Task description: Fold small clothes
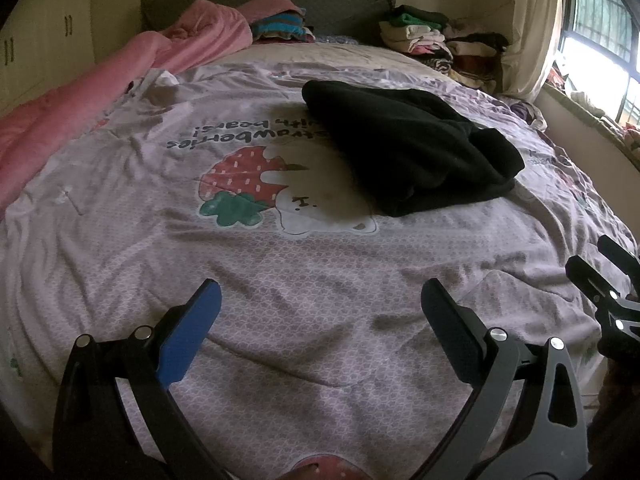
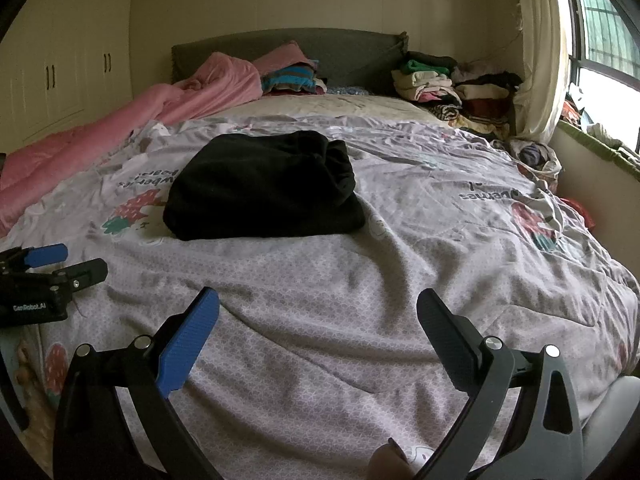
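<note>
While both grippers hover low over the near part of the bed, the black garment (image 2: 262, 186) lies folded into a thick, roughly rectangular bundle on the lilac strawberry-print duvet (image 2: 360, 280), around the middle of the bed and well apart from either tool. In the right wrist view its long axis runs mostly across the bed, with a rolled, bunched end turned toward the window-side edge and a flatter end toward the pink-quilt edge; in the left wrist view the same bundle (image 1: 408, 144) slants from the headboard end down toward the near right. The left gripper (image 1: 320, 304) has its jaws spread wide with nothing between them but bare duvet. The right gripper (image 2: 318, 312) is likewise spread wide and grips nothing. A pink quilt (image 2: 120, 120) is heaped along the bed's left edge, and stacks of folded clothes (image 2: 448, 84) sit at the headboard's right corner beside the grey headboard (image 2: 348, 52).
</note>
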Tool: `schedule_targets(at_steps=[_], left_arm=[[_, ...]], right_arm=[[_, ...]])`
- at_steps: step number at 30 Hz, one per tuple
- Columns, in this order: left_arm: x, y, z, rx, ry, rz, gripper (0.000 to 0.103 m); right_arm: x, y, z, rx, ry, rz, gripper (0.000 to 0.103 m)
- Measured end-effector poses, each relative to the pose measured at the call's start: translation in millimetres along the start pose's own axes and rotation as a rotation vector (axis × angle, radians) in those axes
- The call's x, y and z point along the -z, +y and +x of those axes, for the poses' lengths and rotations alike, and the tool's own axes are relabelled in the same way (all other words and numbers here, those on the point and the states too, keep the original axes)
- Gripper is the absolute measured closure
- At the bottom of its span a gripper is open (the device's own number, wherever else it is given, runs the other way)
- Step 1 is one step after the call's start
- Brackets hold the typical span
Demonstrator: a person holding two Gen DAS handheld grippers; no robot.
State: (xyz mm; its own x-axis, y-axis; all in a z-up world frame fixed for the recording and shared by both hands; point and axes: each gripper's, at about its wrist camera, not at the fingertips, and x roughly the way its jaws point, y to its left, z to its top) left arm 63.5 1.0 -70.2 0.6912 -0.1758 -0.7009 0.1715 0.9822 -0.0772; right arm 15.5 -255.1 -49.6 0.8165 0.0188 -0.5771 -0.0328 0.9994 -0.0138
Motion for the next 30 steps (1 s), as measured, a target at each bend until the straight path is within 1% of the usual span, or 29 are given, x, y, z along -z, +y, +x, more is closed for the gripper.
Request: schedule_targets(at_steps=[8, 14, 16, 18, 20, 21, 22, 23, 24, 25, 26, 27, 28, 29, 30], left_arm=[[0, -1, 0, -0.002, 0.002, -0.001, 0.009], [1, 10, 1, -0.012, 0.014, -0.005, 0.009], [2, 10, 2, -0.017, 0.018, -0.009, 0.009], [2, 18, 2, -0.029, 0.025, -0.030, 0.009], [-2, 37, 3, -0.032, 0.034, -0.075, 0.009], [-6, 47, 6, -0.045, 0.039, -0.096, 0.009], [-11, 66, 8, -0.071, 0.050, -0.126, 0.009], [-18, 86, 10, -0.096, 0.062, -0.161, 0.009], [-26, 121, 10, -0.124, 0.063, -0.226, 0.009], [-33, 151, 9, -0.149, 0.052, -0.276, 0.009], [-38, 174, 8, -0.174, 0.040, -0.300, 0.009], [-46, 213, 7, -0.249, 0.035, -0.331, 0.009], [-51, 245, 5, -0.321, 0.031, -0.358, 0.009], [-55, 276, 4, -0.378, 0.023, -0.378, 0.009], [-60, 316, 4, -0.443, 0.023, -0.397, 0.009]], right_arm=[[0, 1, 0, 0.000, 0.002, 0.000, 0.004], [-1, -3, -1, 0.010, 0.006, 0.019, 0.005], [0, -12, -4, 0.034, 0.007, 0.046, 0.005], [2, -31, -9, 0.088, 0.000, 0.091, 0.005], [6, -66, -18, 0.188, -0.006, 0.159, 0.005], [10, -88, -24, 0.249, -0.003, 0.198, 0.005], [16, -116, -32, 0.328, 0.004, 0.249, 0.005], [23, -144, -39, 0.403, 0.010, 0.297, 0.005], [32, -172, -47, 0.479, 0.014, 0.339, 0.005], [46, -211, -58, 0.597, 0.028, 0.392, 0.005], [60, -242, -65, 0.682, 0.049, 0.432, 0.005], [80, -285, -74, 0.788, 0.096, 0.484, 0.005], [96, -312, -80, 0.852, 0.144, 0.526, 0.004], [112, -339, -85, 0.902, 0.192, 0.560, 0.004], [133, -371, -91, 0.977, 0.252, 0.589, 0.004]])
